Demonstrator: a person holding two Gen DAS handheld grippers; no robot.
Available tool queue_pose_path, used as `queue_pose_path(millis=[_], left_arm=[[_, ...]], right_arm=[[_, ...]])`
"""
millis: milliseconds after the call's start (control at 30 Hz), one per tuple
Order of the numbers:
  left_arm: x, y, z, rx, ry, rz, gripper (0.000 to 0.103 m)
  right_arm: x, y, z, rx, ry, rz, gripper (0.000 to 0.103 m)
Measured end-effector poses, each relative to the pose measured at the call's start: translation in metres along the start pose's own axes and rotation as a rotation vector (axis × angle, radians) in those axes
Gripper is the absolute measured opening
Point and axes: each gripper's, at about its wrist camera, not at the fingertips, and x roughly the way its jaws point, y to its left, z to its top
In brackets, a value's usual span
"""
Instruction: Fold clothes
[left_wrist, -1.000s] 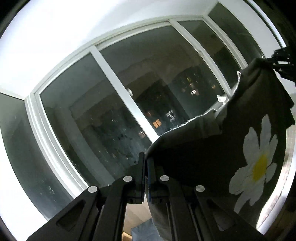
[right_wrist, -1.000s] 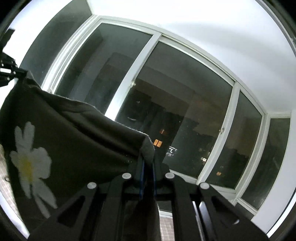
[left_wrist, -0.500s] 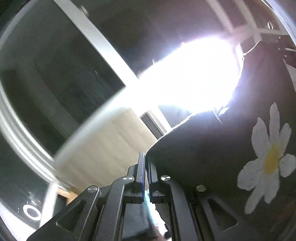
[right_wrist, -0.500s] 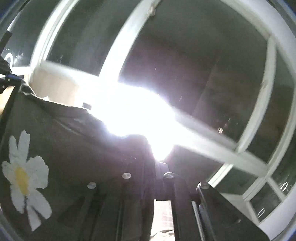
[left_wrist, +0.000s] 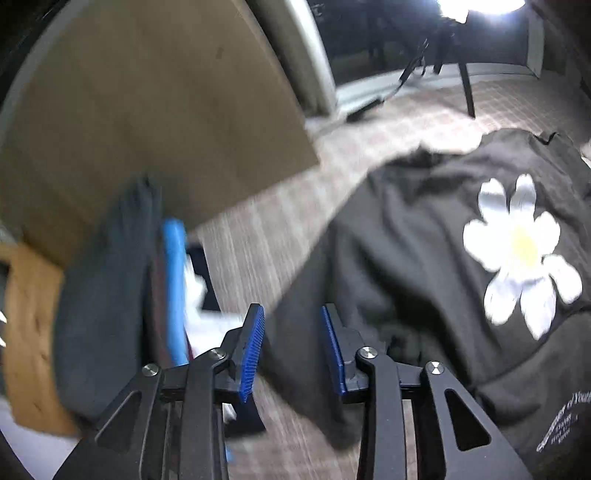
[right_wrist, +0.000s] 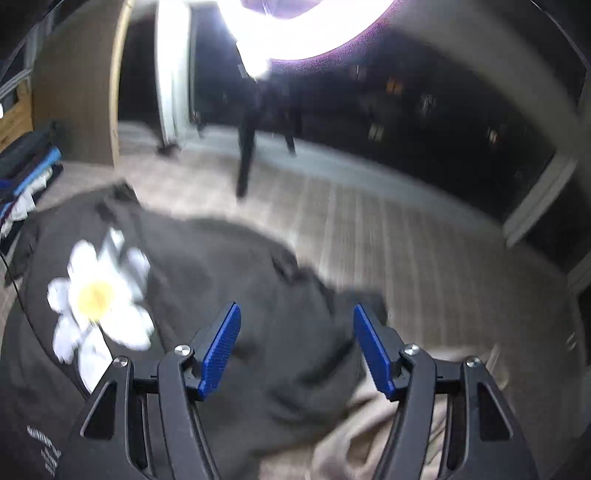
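Observation:
A black garment (left_wrist: 424, 258) with a white and yellow daisy print (left_wrist: 517, 251) lies spread and rumpled on the striped surface; it also shows in the right wrist view (right_wrist: 221, 280) with the daisy (right_wrist: 99, 295) at the left. My left gripper (left_wrist: 291, 345) is open and empty, just above the garment's left edge. My right gripper (right_wrist: 295, 349) is open and empty above the garment's right part. Small white lettering (left_wrist: 561, 421) shows near the garment's lower edge.
A stack of folded clothes (left_wrist: 110, 295) with a blue item sits at the left by a brown panel (left_wrist: 147, 110); the stack shows in the right wrist view (right_wrist: 26, 173) too. A beige cloth (right_wrist: 369, 435) lies under my right gripper. A bright lamp on a tripod (right_wrist: 251, 110) stands ahead.
Both grippers held the garment's top edge up toward the window. They have swung down, opened and let go; the garment now lies on the surface.

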Motion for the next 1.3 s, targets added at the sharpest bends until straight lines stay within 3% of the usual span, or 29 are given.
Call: queue_pose_path(millis=[133, 233, 333, 600, 700, 733, 967, 1167, 1300], left_arm=[[-0.005, -0.003, -0.037, -0.060, 0.045, -0.055, 0.032], [-0.030, -0.016, -0.067, -0.030, 0.020, -0.073, 0.032], [-0.060, -0.025, -0.100, -0.034, 0.000, -0.146, 0.032], [-0.119, -0.039, -0.191, -0.033, -0.036, -0.240, 0.032], [-0.126, -0.058, -0.216, -0.050, -0.041, -0.331, 0.034], [-0.123, -0.069, -0.222, -0.054, -0.035, -0.379, 0.035], [-0.081, -0.136, -0.222, -0.053, 0.051, -0.469, 0.035], [-0.066, -0.163, -0.219, 0.008, 0.089, -0.416, 0.034], [-0.067, -0.169, -0.224, 0.018, 0.096, -0.437, 0.024]], right_arm=[[0.003, -0.005, -0.033, 0.055, 0.041, 0.107, 0.063], [-0.019, -0.008, -0.061, 0.098, 0.026, 0.192, 0.063], [-0.048, -0.008, -0.091, 0.124, 0.000, 0.262, 0.063], [-0.167, -0.027, -0.188, 0.272, -0.116, 0.267, 0.063], [-0.188, -0.016, -0.220, 0.255, -0.118, 0.236, 0.063], [-0.187, -0.010, -0.228, 0.255, -0.101, 0.239, 0.063], [-0.138, 0.044, -0.264, 0.189, 0.023, 0.247, 0.063], [-0.123, 0.053, -0.266, 0.174, 0.043, 0.292, 0.063], [-0.116, 0.057, -0.269, 0.148, 0.077, 0.314, 0.063]])
